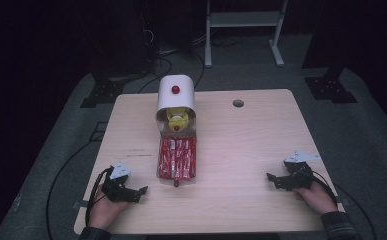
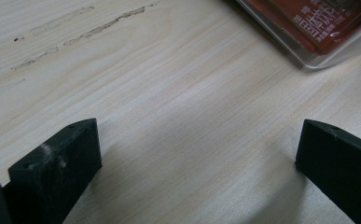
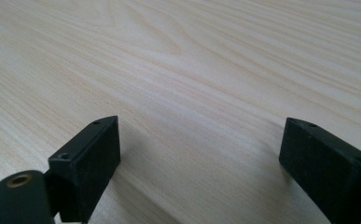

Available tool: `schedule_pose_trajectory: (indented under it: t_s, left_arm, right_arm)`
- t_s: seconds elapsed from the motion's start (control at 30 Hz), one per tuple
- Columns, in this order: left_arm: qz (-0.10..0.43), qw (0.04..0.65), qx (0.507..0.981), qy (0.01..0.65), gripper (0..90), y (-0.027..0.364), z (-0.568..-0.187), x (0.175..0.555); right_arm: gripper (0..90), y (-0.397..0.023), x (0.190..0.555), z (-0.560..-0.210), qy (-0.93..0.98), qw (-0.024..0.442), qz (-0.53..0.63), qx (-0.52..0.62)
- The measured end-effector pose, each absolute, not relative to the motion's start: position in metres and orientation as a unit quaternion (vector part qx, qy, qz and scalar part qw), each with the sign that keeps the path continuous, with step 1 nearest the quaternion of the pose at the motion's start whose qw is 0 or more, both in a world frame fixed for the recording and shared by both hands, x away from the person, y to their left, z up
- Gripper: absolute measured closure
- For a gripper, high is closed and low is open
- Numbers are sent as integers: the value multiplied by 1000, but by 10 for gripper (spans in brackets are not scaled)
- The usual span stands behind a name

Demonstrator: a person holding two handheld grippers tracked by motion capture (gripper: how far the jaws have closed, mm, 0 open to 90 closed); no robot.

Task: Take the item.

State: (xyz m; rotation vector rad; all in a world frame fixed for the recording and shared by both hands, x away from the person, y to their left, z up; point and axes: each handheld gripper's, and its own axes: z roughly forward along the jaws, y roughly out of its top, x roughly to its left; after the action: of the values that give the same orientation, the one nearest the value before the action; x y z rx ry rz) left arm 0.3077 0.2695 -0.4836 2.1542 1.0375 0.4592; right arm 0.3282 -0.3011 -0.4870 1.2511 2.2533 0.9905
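While both hands rest low near my edge of the table (image 1: 241,150), I read plenty of bare wood around them. My left gripper (image 1: 140,192) sits at the near left with its jaws spread wide and nothing between them; the right gripper (image 1: 271,178) sits at the near right, well apart from it, jaws equally wide over plain grain. A small round hole (image 1: 238,103) marks the far side of the tabletop. Between the grippers and further in lies the clear tray (image 1: 177,159), packed with red sachets (image 1: 178,156) laid lengthwise (printing too small to read). Its near corner shows just ahead of my left jaws, closer than to the right. At its far end stands a white domed container (image 1: 176,95) with a red knob (image 1: 175,90), something yellow (image 1: 177,119) in its opening.
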Motion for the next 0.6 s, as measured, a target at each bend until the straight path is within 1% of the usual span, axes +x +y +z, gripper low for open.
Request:
schedule_pose_trajectory:
  t_s: [0.6]
  left_arm:
    - [175,339,829,408,0,269,-481,310]
  right_arm:
    - [113,-301,328,-487,801,189,352,445]
